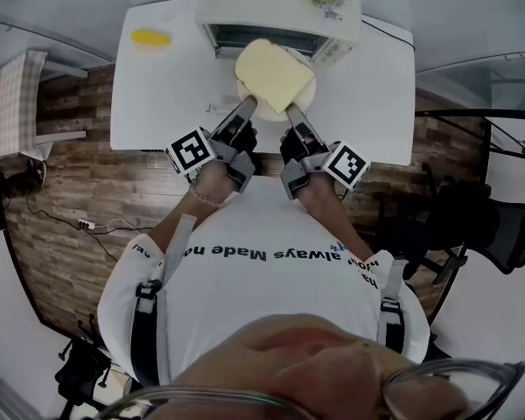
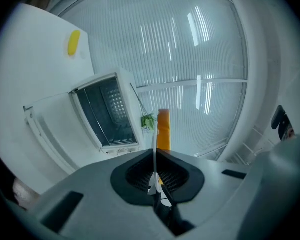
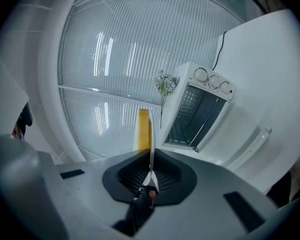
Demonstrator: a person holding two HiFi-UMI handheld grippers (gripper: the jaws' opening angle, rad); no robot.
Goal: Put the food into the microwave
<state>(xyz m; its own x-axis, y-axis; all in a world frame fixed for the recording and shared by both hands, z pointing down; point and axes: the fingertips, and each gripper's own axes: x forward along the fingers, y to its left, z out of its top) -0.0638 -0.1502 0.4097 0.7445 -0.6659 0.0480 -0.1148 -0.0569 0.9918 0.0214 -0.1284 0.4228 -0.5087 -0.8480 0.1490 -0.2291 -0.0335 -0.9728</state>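
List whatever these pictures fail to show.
Plate: head view, mostly covered by the food; edge-on in both gripper views.
Microwave inside: head view, mostly hidden by its own top and the food.
Yellow thing on the table: too small to identify.

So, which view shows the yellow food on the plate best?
The head view: the yellow food shows its whole top face, lying on the plate. Both gripper views see it only edge-on, a thin strip beyond the jaws.
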